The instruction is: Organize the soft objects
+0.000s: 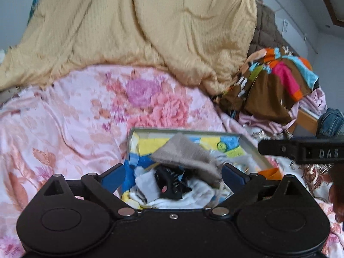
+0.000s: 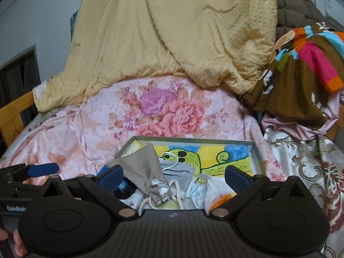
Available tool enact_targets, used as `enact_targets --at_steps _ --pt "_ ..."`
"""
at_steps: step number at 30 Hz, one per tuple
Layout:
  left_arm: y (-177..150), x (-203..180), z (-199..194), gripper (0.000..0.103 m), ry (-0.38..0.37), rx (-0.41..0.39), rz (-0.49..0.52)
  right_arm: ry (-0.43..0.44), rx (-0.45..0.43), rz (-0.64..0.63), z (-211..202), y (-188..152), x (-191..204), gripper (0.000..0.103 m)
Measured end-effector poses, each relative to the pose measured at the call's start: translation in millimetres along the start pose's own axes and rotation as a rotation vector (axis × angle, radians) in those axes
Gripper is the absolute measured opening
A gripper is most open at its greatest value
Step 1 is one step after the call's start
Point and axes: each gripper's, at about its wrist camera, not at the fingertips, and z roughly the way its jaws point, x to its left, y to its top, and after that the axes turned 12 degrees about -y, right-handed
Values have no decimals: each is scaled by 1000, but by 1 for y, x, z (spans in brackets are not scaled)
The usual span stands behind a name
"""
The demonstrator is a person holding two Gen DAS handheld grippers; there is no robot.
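A shallow grey-rimmed box (image 1: 187, 131) (image 2: 193, 138) with a cartoon print inside lies on the bed. It holds a grey drawstring pouch (image 1: 187, 154) (image 2: 139, 167), a black cloth (image 1: 169, 182), white cloths (image 1: 193, 195) and a face mask (image 2: 176, 168). My left gripper (image 1: 174, 176) hangs open just above the pile, nothing between its blue pads. My right gripper (image 2: 174, 176) is also open over the box's near side and empty. Each gripper shows at the edge of the other's view: the right gripper (image 1: 301, 150) and one of the left gripper's blue fingers (image 2: 43, 169).
A pink floral sheet (image 1: 86, 118) (image 2: 172, 111) covers the bed. A yellow quilt (image 1: 139, 28) (image 2: 172, 32) is heaped behind it. A brown multicoloured cloth (image 1: 275, 81) (image 2: 301, 75) lies at the right. A wooden bed frame (image 2: 15, 111) runs along the left.
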Motion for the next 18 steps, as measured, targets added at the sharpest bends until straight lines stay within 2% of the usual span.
enact_targets --at_steps 6,18 --pt "4 -26 -31 101 6 -63 39 -5 -44 37 -39 -10 -15 103" --pt "-16 -74 -80 102 1 -94 63 -2 -92 75 -108 -41 -34 103"
